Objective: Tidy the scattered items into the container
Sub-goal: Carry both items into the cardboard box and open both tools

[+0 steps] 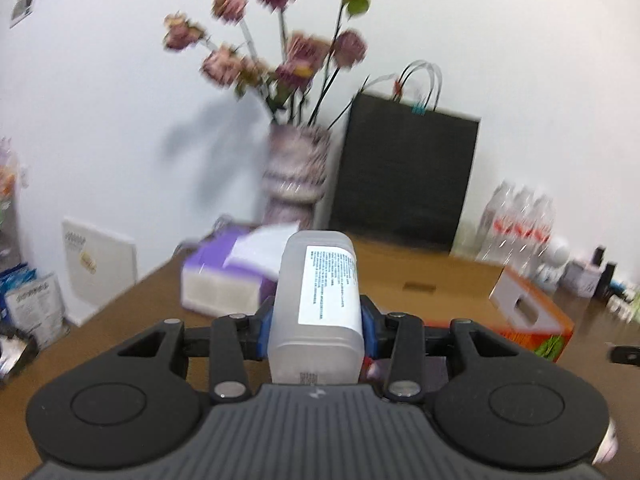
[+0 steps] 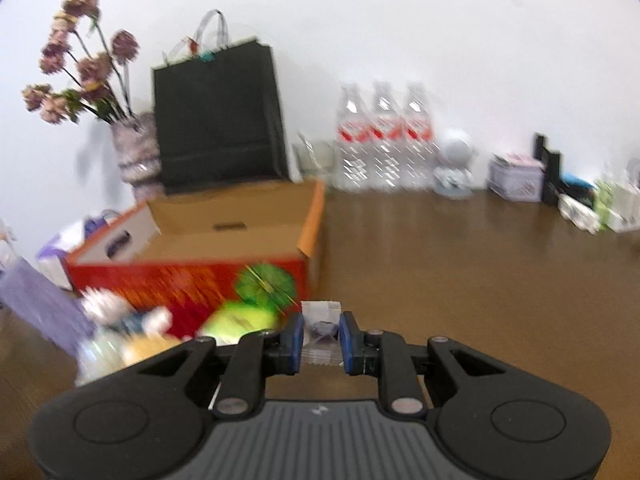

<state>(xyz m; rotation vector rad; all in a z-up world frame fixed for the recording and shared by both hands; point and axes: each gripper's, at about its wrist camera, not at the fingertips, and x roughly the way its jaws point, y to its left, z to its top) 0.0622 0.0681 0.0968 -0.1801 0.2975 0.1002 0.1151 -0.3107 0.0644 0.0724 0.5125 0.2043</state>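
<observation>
Translucent white plastic bottle (image 1: 316,312) with a printed label is clamped between the blue pads of the left gripper (image 1: 317,330), jaws partly closed on its sides; the bottle is held clear of the brown table (image 1: 420,280), base toward the camera. Beyond it, a purple tissue pack (image 1: 224,276) is seen on the table, and the open orange-red cardboard box (image 1: 532,316) sits to the right, not yet reached. The right gripper (image 2: 321,338) is closed narrow on a small clear packet (image 2: 321,320), pads pressing both sides; contents too blurred to name. In the right wrist view the cardboard box (image 2: 200,248) lies ahead and left of the gripper, flaps open, inside bare where visible. A blurred heap of items (image 2: 120,328) is seen in front of the box's red wall, left of the gripper; a green ball-like object (image 2: 264,280) shows against that wall. A vase of dried flowers (image 2: 138,152), a black paper bag (image 2: 216,120) and water bottles (image 2: 384,140) are lined along the wall.
</observation>
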